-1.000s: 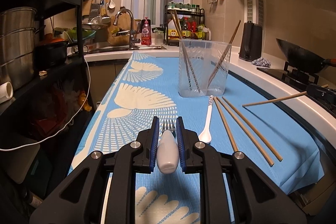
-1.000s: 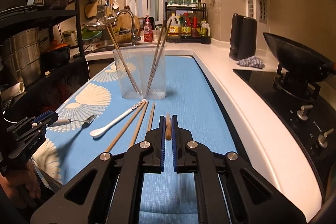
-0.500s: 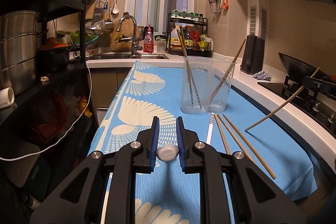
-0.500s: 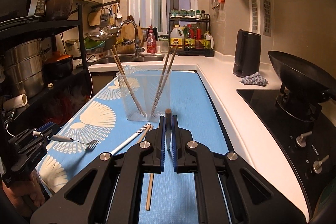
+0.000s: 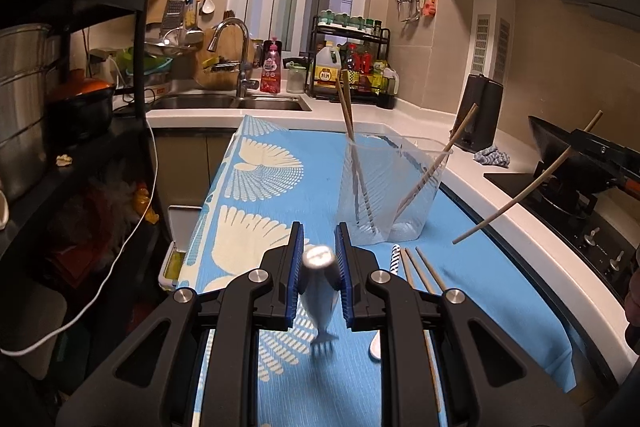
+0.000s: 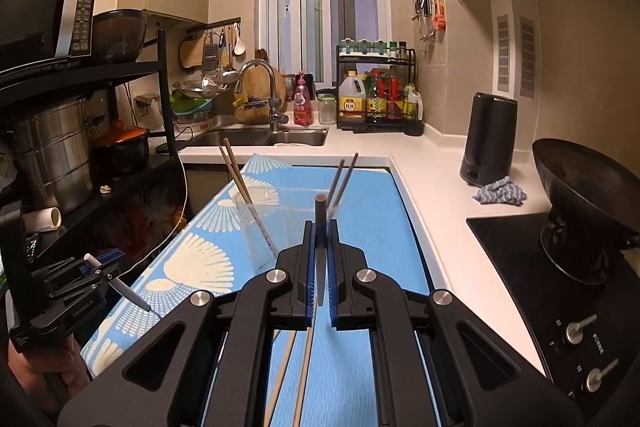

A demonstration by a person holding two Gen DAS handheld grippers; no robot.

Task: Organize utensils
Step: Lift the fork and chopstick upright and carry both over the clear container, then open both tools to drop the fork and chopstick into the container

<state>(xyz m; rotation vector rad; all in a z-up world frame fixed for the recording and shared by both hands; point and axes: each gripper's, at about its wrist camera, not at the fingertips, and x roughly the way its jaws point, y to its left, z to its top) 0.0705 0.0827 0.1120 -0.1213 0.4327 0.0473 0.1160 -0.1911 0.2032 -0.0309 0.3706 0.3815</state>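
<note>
Clamped by left gripper (image 5: 318, 279) on white-handled fork (image 5: 319, 291), by right gripper (image 6: 319, 267) on stiff, light chopstick (image 6: 320, 251), both aloft before clear holder (image 5: 390, 187) mid-mat; likely prone to swivel.

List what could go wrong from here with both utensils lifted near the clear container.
1. The left gripper pinches the white-handled fork by its rounded handle end, tines hanging down; it may swing or slip.
2. The right gripper holds one wooden chopstick near its top; the long free end could strike the clear plastic container and tip it.
3. Chopsticks already leaning inside may block entry.
</note>
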